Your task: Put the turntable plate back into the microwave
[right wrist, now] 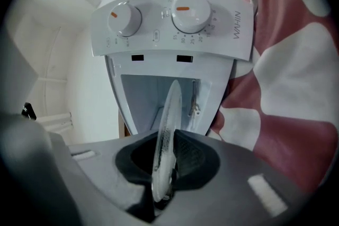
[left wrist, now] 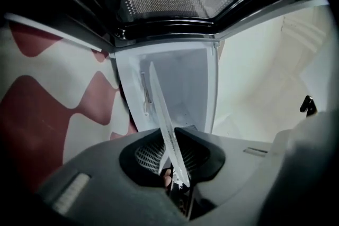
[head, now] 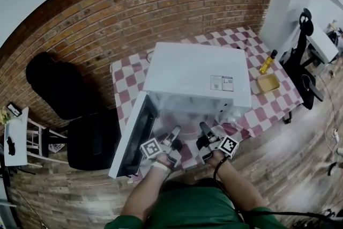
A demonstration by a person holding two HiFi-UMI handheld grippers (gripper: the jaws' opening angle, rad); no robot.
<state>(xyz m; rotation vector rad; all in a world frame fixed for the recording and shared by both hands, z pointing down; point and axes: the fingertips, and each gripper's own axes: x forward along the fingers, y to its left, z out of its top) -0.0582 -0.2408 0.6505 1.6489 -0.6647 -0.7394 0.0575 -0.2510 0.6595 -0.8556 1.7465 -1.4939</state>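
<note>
The glass turntable plate hangs between my two grippers, just in front of the white microwave, whose door stands open to the left. My left gripper is shut on the plate's left rim and my right gripper on its right rim. In the left gripper view the plate shows edge-on in the left gripper, with the cavity ahead. In the right gripper view the plate sits in the right gripper, below the two-knob control panel.
The microwave stands on a table with a red-and-white checked cloth. A yellow bottle and a yellow tub sit to its right. A black chair and a white side table are at the left, an office chair at the right.
</note>
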